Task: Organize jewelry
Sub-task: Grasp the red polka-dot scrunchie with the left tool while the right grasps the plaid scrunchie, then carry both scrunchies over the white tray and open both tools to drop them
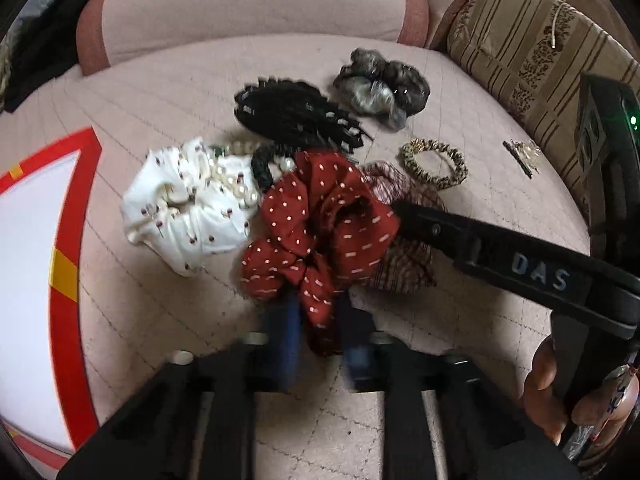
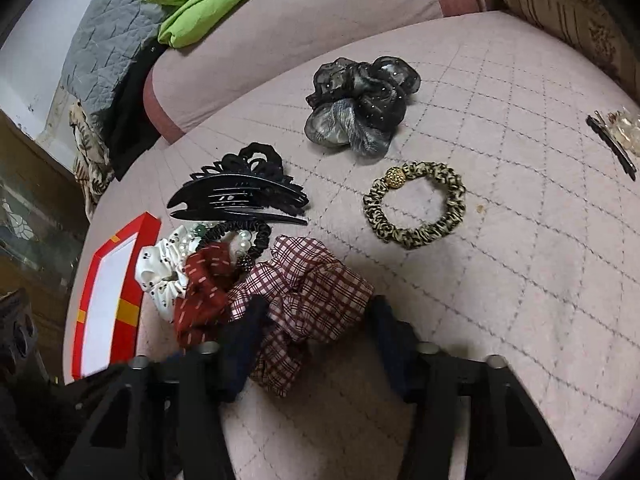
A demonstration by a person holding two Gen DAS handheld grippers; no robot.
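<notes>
A pile of hair accessories lies on a pink quilted cushion (image 2: 500, 272). My left gripper (image 1: 318, 332) is shut on the lower fold of the red dotted scrunchie (image 1: 320, 232). My right gripper (image 2: 316, 340) is open, its jaws standing on either side of the maroon plaid scrunchie (image 2: 308, 288); one right finger (image 1: 440, 228) reaches over that scrunchie (image 1: 404, 264) in the left wrist view. Beside them lie a white scrunchie (image 1: 188, 212) with a pearl string (image 1: 236, 184), a black claw clip (image 2: 240, 196), a grey sheer scrunchie (image 2: 360, 108) and a leopard hair tie (image 2: 416, 204).
A red-rimmed white box (image 2: 108, 300) lies at the left edge of the cushion; it also shows in the left wrist view (image 1: 72, 260). A hair pin with a clear ornament (image 2: 616, 144) lies at the far right. A pink bolster (image 1: 248, 8) and a striped cushion (image 1: 532, 52) stand behind.
</notes>
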